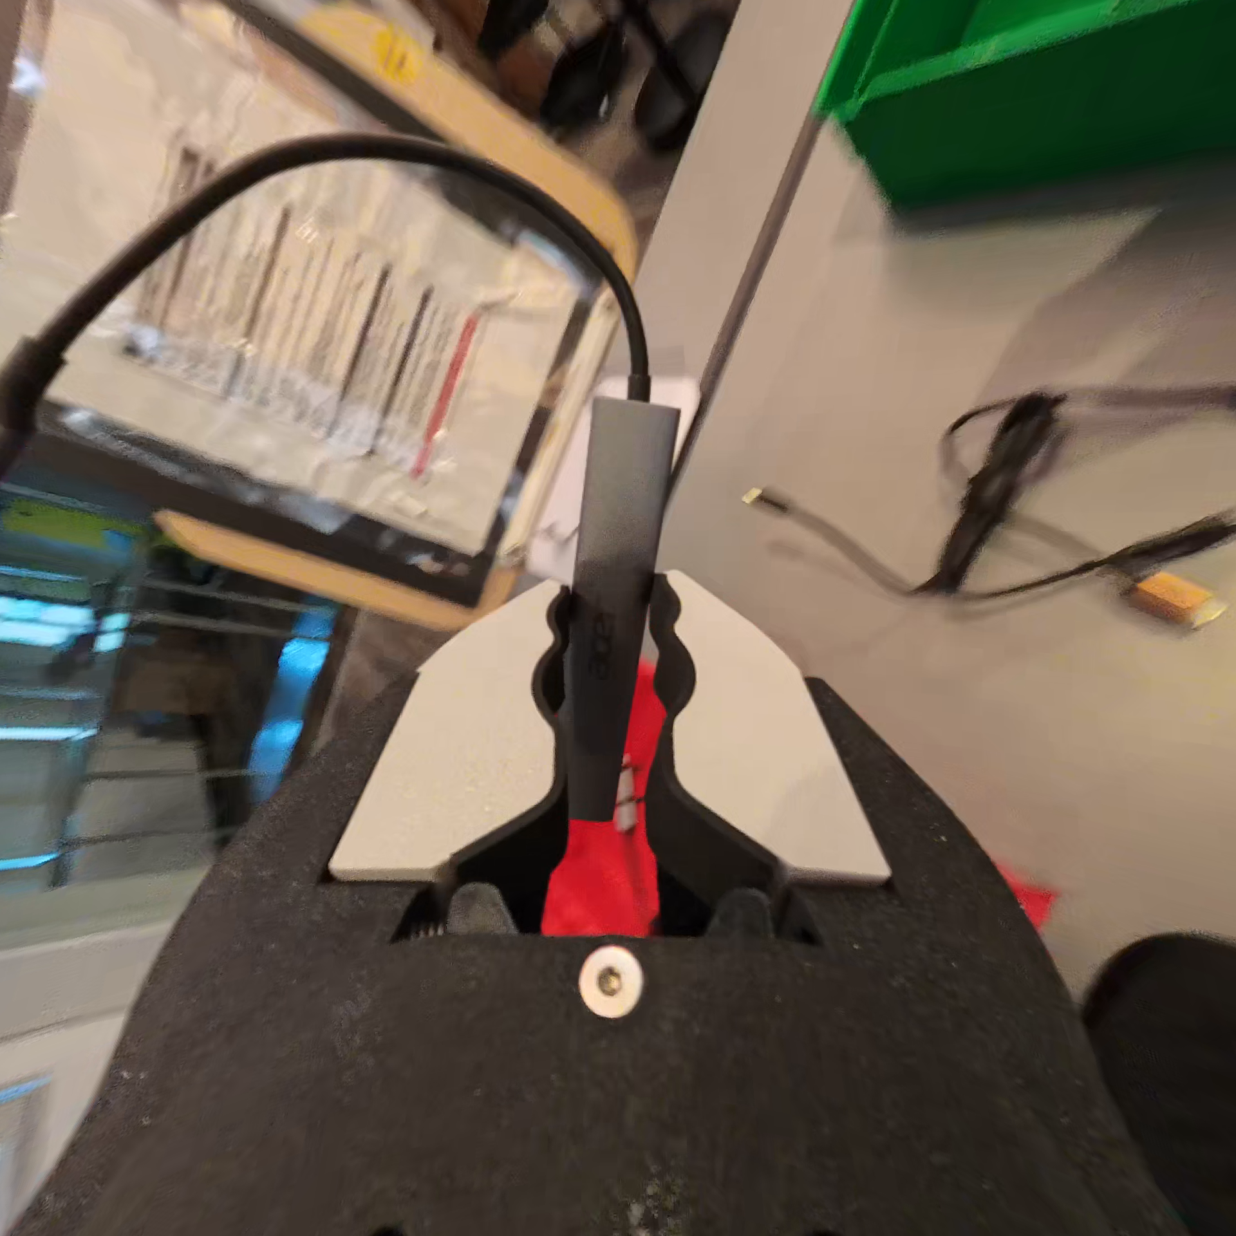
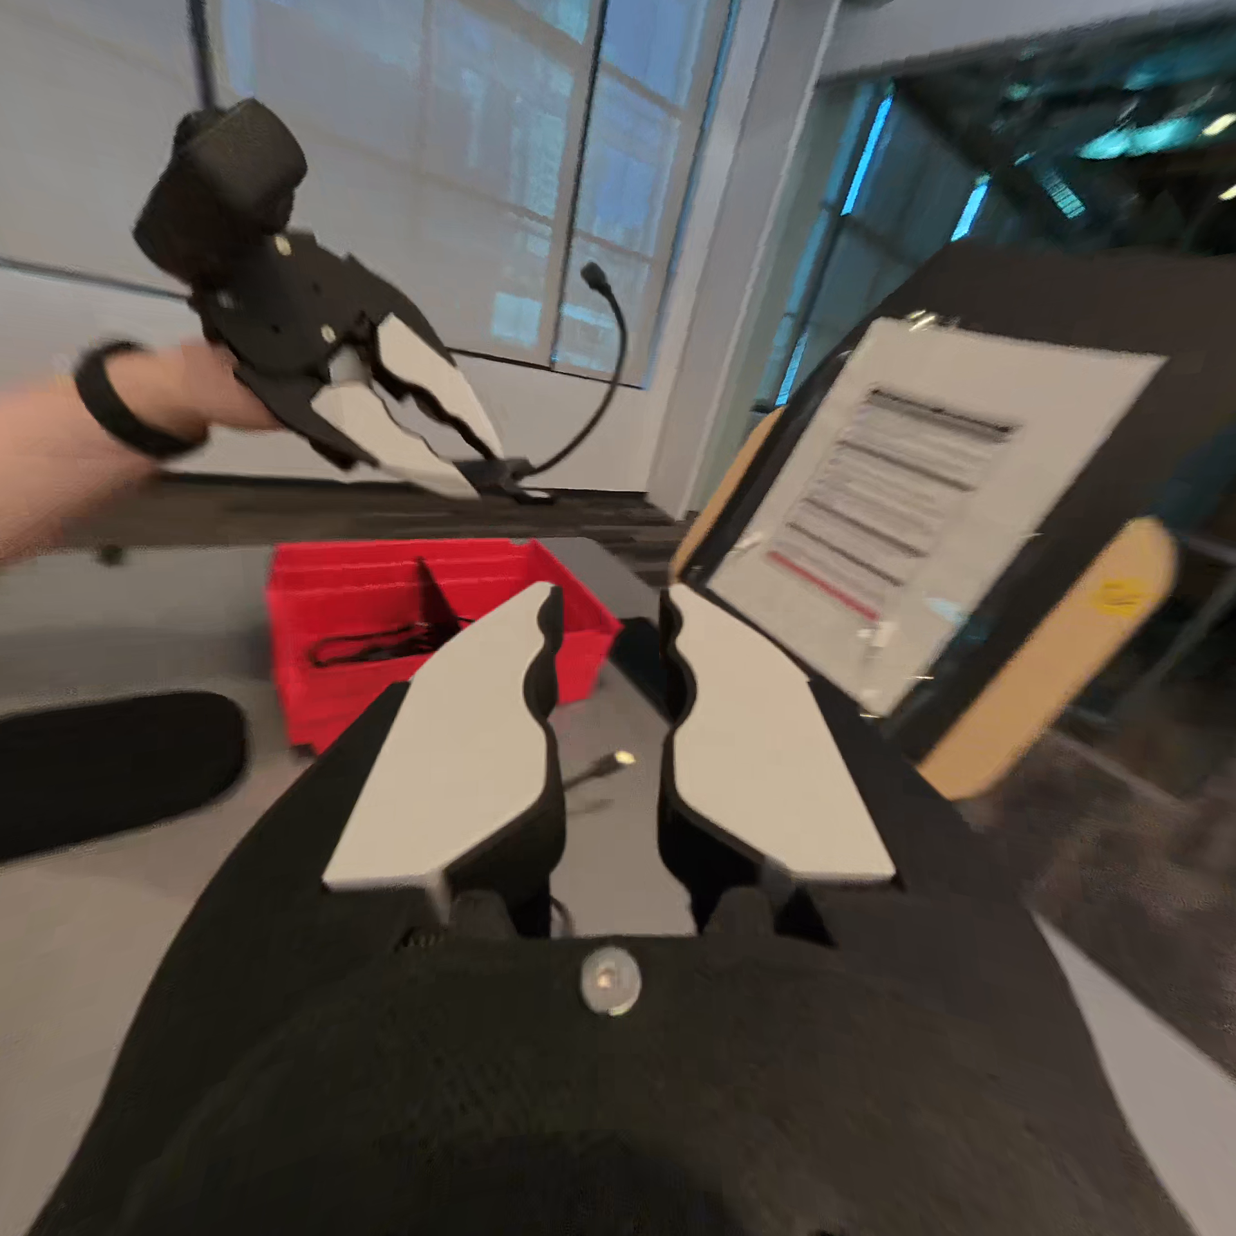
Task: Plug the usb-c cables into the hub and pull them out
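left tongs (image 1: 612, 642) clamped shut, right tongs (image 2: 610, 642) seemingly parted, empty

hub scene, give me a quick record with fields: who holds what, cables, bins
left claw: shut on the hub, held off the table
hub lead: black cable arcs from its far end
right claw: open, empty
loose cables: bundle on the grey table, none plugged in that can be seen
red bin: holds a black cable
green bin: far corner of table
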Tool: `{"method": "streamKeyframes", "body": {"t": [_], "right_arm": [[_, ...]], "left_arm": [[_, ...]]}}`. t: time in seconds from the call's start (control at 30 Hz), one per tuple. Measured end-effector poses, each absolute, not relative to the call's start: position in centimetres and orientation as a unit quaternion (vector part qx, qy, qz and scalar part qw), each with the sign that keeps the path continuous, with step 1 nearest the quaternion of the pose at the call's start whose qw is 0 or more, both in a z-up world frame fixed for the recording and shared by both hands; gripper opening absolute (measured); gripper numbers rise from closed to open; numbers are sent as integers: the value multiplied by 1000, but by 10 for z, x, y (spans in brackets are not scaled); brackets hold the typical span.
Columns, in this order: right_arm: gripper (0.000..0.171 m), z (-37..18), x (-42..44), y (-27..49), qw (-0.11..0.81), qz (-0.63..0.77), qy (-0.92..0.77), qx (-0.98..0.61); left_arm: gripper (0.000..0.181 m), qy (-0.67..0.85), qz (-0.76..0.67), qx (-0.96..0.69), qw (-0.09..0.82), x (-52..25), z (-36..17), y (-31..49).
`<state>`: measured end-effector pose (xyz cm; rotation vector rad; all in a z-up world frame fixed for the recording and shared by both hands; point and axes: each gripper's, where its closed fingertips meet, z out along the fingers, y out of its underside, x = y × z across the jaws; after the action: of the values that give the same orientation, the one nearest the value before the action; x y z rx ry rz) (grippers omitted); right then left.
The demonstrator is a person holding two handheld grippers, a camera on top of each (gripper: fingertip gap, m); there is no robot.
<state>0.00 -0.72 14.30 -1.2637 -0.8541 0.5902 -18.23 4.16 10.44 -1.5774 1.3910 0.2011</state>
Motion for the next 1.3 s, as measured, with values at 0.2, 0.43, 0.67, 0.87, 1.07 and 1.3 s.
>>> {"method": "streamKeyframes", "body": {"t": [0.2, 0.43, 0.67, 0.87, 1.07, 1.3], "right_arm": [[38, 105, -69, -1, 570, 420, -363, -606], [38, 81, -61, 25, 565, 360, -339, -660], [38, 50, -76, 29, 510, 366, -371, -685], [39, 31, -71, 32, 487, 315, -401, -709], [42, -12, -63, 45, 436, 220, -428, -760], [41, -85, -82, 36, 320, 197, -469, -800]], "left_arm": [[23, 554, -32, -658, 510, -113, 71, 3], [23, 514, -105, -696, 491, -97, 47, 9], [22, 495, -84, -723, 474, -100, 31, 17], [22, 408, -99, -802, 424, -112, 5, 25], [22, 369, -51, -845, 385, -123, -50, 29], [22, 357, -64, -858, 363, -120, -65, 33]]}}
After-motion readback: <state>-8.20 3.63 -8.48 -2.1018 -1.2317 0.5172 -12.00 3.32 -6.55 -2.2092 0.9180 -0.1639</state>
